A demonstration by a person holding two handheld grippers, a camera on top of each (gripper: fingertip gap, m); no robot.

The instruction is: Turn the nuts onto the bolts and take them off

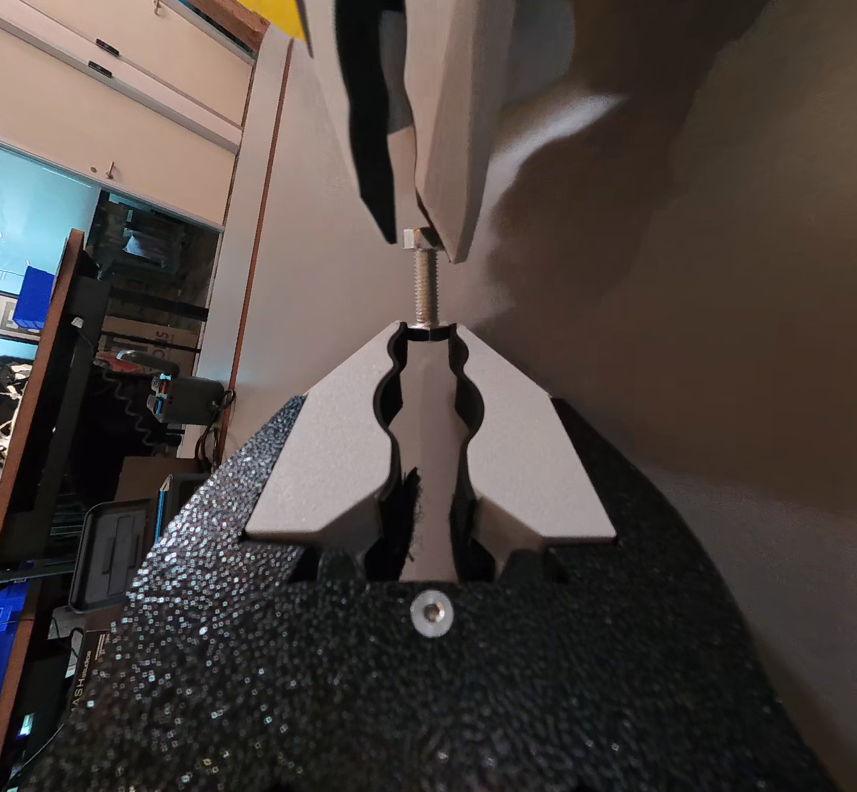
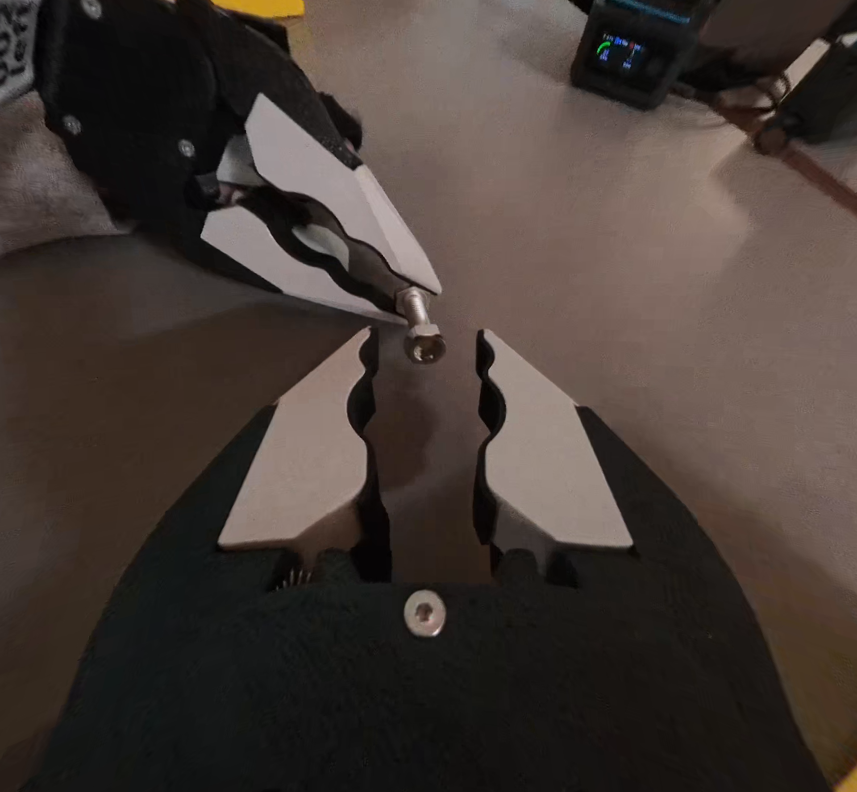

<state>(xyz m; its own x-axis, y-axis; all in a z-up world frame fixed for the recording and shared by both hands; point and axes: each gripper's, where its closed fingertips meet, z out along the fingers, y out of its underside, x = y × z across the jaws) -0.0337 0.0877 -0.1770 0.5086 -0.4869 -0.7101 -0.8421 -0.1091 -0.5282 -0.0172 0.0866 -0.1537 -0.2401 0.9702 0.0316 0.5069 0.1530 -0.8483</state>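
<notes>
We had the left gripper (image 1: 425,329) clamped on the bolt (image 1: 425,292). The right gripper (image 2: 424,338) gaped wide around the nut (image 2: 424,345) at the bolt's end. Risk: off-centre closing cocks the bolt, cross-threads.

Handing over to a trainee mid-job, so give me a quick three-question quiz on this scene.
1. True or false: the left gripper is shut on the bolt.
2. The right gripper is: A) shut on the nut; B) open, with a finger on either side of the nut; C) out of view.
3. Fill in: the nut sits near the bolt's ___ end.
Key: 1 true; 2 B; 3 free.
</notes>
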